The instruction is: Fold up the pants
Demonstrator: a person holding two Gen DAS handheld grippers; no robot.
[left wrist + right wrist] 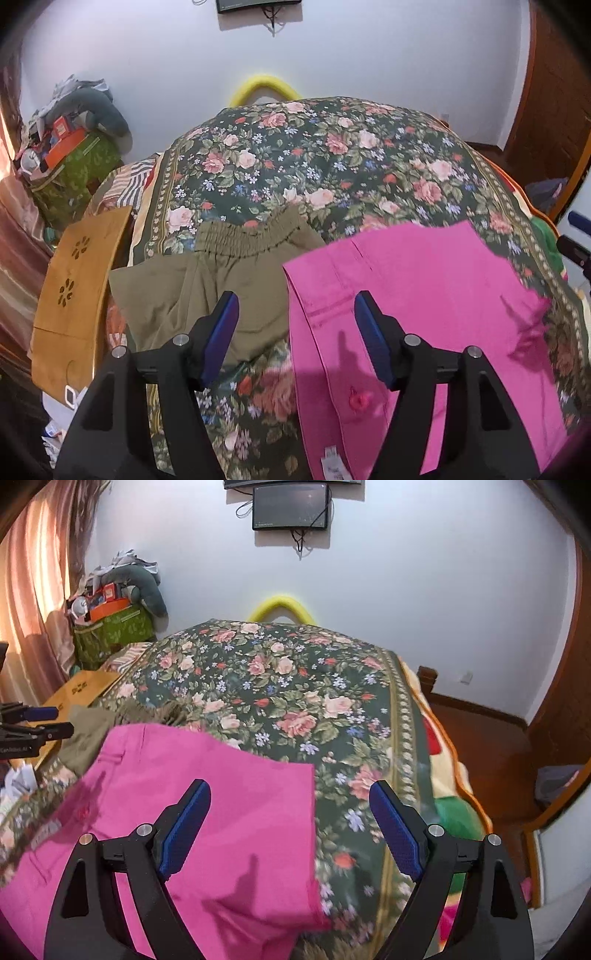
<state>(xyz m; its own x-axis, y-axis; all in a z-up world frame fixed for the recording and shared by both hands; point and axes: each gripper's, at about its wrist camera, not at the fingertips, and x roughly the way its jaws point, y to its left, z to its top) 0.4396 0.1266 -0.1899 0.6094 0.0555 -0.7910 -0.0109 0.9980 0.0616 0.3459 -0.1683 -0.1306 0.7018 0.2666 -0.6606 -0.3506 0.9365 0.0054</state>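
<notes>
Your left gripper (295, 306) hung above the bed, jaws spread wide, nothing between the blue pads. Between the jaws lay a strip of floral bedspread (332, 162). Past your left-hand jaw, just beyond its tip: olive pants (221, 280), folded, elastic waistband at the far edge. Under and beyond your right-hand jaw: pink pants (424, 295), lying flat, a small pink button showing near the base of that jaw, a white label at the near edge. The two garments lay just beside each other, a narrow gap of bedspread between them. Left of the left-hand jaw, a tan bag (74, 291) with cut-out patterns sat at the bed's edge.

Your right gripper (290, 797) also hung above the bed, jaws spread, holding nothing. In that view the pink pants (207, 805) ran under the left-hand jaw and filled most of the gap between the jaws; their right edge fell between the jaws, nearer the right-hand one. The right-hand jaw stood over bare floral bedspread (295, 686). Whether either pad touched the cloth, I could not tell. The olive pants (88, 734) showed beyond the pink pair, far left of the left-hand jaw, next to your other gripper (44, 720), seen from the side. A dark screen (290, 507) hung on the wall straight ahead.
</notes>
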